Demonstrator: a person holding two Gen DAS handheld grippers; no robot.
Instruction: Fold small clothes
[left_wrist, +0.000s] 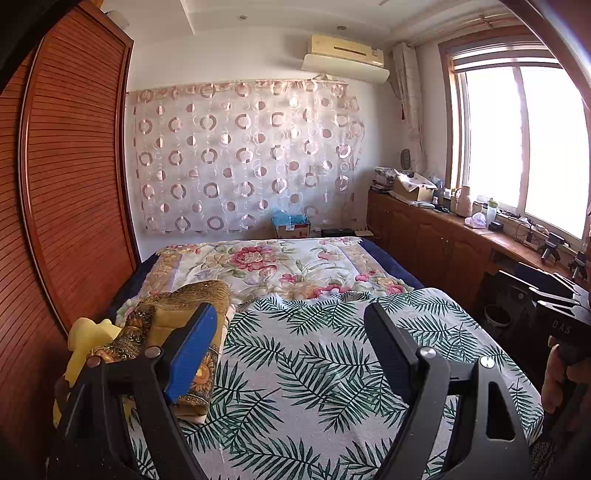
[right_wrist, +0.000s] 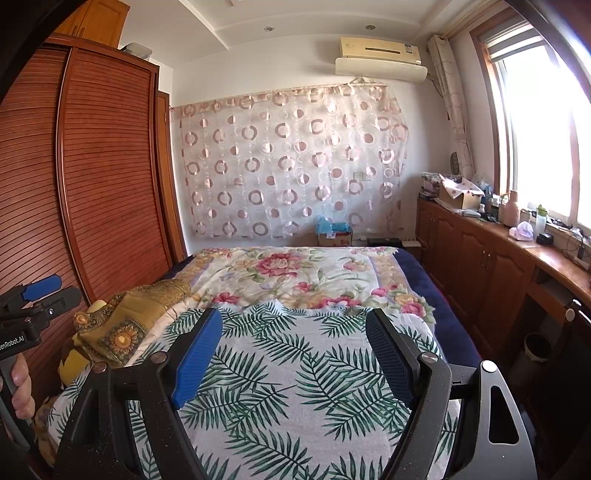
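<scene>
My left wrist camera looks forward along my left gripper (left_wrist: 291, 325), low and close over the palm-leaf cloth (left_wrist: 332, 369) on the bed (left_wrist: 391, 269), facing the circle-patterned curtain (left_wrist: 243, 155) on the far wall. My right wrist camera sits beside it at much the same height behind my right gripper (right_wrist: 293, 330), facing the same way. Both views share the cloth, the bed, the curtain, the wardrobe (left_wrist: 74, 166) at left and the window (left_wrist: 524, 140) at right. Each catches the other gripper at its edge
</scene>
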